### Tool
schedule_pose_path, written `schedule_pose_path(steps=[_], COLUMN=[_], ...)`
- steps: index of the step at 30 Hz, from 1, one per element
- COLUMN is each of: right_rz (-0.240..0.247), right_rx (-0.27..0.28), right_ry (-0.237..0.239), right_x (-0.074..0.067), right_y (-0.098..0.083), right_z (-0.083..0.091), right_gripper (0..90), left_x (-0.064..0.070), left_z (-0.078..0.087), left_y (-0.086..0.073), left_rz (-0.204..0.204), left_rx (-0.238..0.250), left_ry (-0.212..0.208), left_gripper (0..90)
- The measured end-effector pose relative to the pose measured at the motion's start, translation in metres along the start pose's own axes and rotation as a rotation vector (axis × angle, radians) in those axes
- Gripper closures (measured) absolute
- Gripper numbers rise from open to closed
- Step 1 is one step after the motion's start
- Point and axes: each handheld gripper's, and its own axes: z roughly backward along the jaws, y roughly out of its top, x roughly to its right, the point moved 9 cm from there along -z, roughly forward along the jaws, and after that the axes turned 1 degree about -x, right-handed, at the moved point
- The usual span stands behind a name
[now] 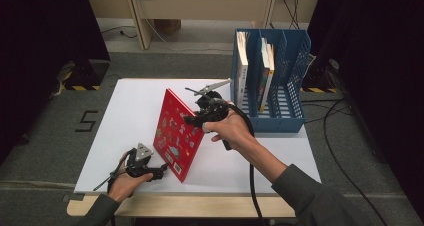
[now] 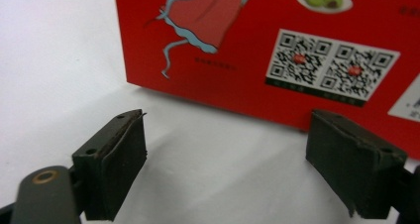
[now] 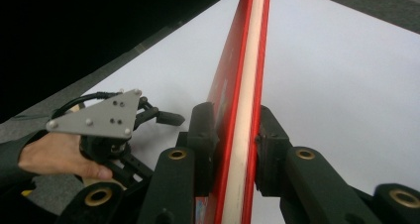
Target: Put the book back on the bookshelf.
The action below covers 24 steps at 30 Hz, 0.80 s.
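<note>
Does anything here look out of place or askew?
Yes. The thin red picture book stands tilted on its lower edge on the white table, held upright by the right gripper clamped on its edge, not shelved in the blue file rack.

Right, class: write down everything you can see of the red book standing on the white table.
The red book is a thin hardback with a glossy red cover printed with small cartoon pictures and two QR codes near its lower edge; cream page edges show between the covers. It stands upright on its bottom edge on the white table, leaning slightly. The right gripper is shut on its upper edge, pads pressing both covers. The left gripper stands open just in front of its lower corner, not touching.
</note>
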Motion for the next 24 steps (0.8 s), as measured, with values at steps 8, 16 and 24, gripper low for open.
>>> schedule_pose_path(steps=[8, 16, 24], right_rz=[0.022, 0.055, 0.008], right_rx=[-0.038, -0.071, -0.077], right_ry=[-0.013, -0.079, -0.102], right_x=[0.002, 0.014, 0.029], right_y=[-0.004, -0.017, -0.042], right_z=[0.028, 0.064, 0.094], right_gripper=[79.4, 79.7, 79.6], left_x=[-0.009, -0.014, -0.022], left_z=[0.004, 0.003, 0.001], left_y=[-0.001, -0.003, -0.005], left_rz=[0.051, 0.058, 0.056], left_rx=[0.013, 0.000, -0.016], left_ry=[-0.008, -0.001, 0.031], left_gripper=[15.3, 15.3, 15.3])
